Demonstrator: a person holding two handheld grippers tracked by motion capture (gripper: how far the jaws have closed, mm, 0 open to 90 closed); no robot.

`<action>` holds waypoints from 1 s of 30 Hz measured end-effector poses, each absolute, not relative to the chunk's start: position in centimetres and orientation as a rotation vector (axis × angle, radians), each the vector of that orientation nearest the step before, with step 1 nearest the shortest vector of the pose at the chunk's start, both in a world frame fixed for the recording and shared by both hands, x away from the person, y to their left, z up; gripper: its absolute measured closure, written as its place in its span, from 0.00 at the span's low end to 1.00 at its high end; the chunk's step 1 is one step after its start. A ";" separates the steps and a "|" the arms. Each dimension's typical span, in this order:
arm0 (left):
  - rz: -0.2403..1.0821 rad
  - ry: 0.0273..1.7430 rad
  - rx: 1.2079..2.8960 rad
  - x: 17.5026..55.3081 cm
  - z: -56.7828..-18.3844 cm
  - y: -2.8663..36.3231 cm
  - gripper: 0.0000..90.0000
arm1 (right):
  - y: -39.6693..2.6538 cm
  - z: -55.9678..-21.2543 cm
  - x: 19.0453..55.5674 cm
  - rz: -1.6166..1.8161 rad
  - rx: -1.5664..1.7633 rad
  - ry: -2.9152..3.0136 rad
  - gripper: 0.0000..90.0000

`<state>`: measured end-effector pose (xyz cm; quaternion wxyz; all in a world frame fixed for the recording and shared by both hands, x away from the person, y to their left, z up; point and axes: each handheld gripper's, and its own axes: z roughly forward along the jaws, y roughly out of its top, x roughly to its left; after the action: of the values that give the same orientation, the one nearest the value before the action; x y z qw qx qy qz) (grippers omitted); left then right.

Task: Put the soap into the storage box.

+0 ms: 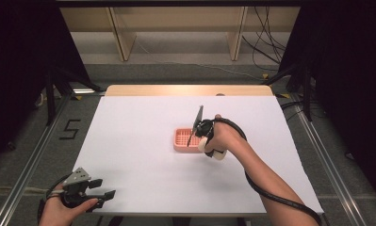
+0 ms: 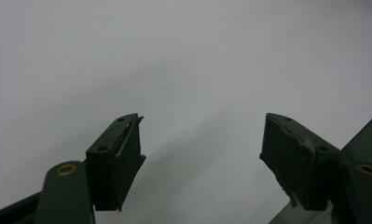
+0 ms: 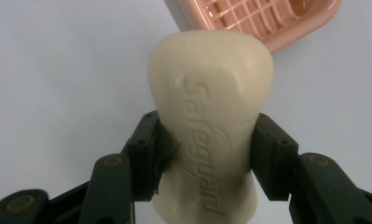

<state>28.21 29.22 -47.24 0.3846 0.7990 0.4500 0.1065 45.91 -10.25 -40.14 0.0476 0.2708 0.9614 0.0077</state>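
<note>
A cream bar of soap (image 3: 210, 116) with raised lettering is clamped at its waist by my right gripper (image 3: 207, 158), whose two black pads press on either side. In the high view the soap (image 1: 210, 149) hangs just right of the pink slatted soap dish (image 1: 182, 140), under the right hand, and the right gripper (image 1: 205, 141) points down. The dish's corner (image 3: 267, 18) lies beyond the soap in the right gripper view. My left gripper (image 1: 105, 188) rests at the table's near left corner, its jaws wide apart over bare white table (image 2: 183, 70), nothing between them (image 2: 200, 140).
A white sheet (image 1: 138, 132) covers the table, with a wooden strip (image 1: 185, 90) along the far edge. A black cable (image 1: 270, 193) trails along the right forearm. Wooden frames (image 1: 124, 33) and loose cables (image 1: 265, 47) stand on the floor beyond the table.
</note>
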 end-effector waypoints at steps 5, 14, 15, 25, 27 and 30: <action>0.271 1.146 2.036 28.2 -47.2 29.2 0.31 | -10.1 -40.1 46.1 0.022 0.807 2.930 0.56; 0.281 1.153 2.043 28.2 -47.3 29.2 0.31 | -9.8 -40.2 46.4 0.020 0.793 2.932 0.56; 0.283 1.147 2.047 28.3 -47.3 29.3 0.31 | -9.8 -40.3 46.5 0.045 0.780 2.941 0.56; 0.281 1.147 2.046 28.3 -47.3 29.3 0.31 | -9.6 -40.2 47.1 0.035 0.795 2.932 0.56; 0.281 1.147 2.046 28.3 -47.3 29.3 0.31 | -9.5 -40.2 47.2 0.022 0.771 2.931 0.56; 0.281 1.147 2.047 28.3 -47.3 29.3 0.31 | -9.4 -40.2 47.3 0.026 0.770 2.936 0.56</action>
<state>28.28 29.28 -47.29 0.3796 0.8014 0.4490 0.1099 47.34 -9.42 -40.18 0.0532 0.2533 0.9659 0.0084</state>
